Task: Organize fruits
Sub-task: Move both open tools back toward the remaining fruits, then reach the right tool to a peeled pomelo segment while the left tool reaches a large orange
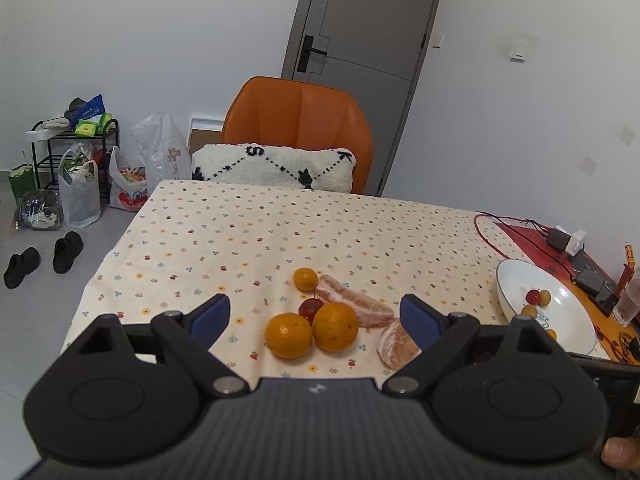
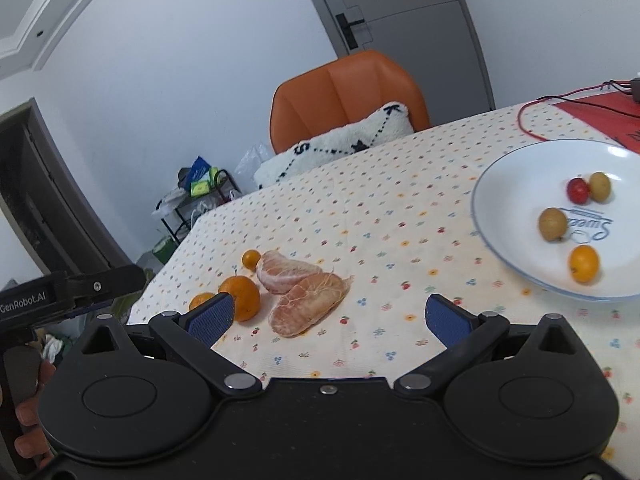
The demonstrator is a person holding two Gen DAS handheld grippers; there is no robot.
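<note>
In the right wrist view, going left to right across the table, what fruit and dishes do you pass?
Large orange → near peeled citrus piece → white plate → brownish fruit → small orange on the plate.

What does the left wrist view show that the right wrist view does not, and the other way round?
Only the left wrist view shows the small red fruit among the oranges, the shoes on the floor and the adapters at the table's far right edge. Only the right wrist view shows the left gripper's side, the print inside the plate and all four small fruits in it plainly. Both show the two peeled citrus pieces, the oranges, the orange chair, and open jaws holding nothing.
</note>
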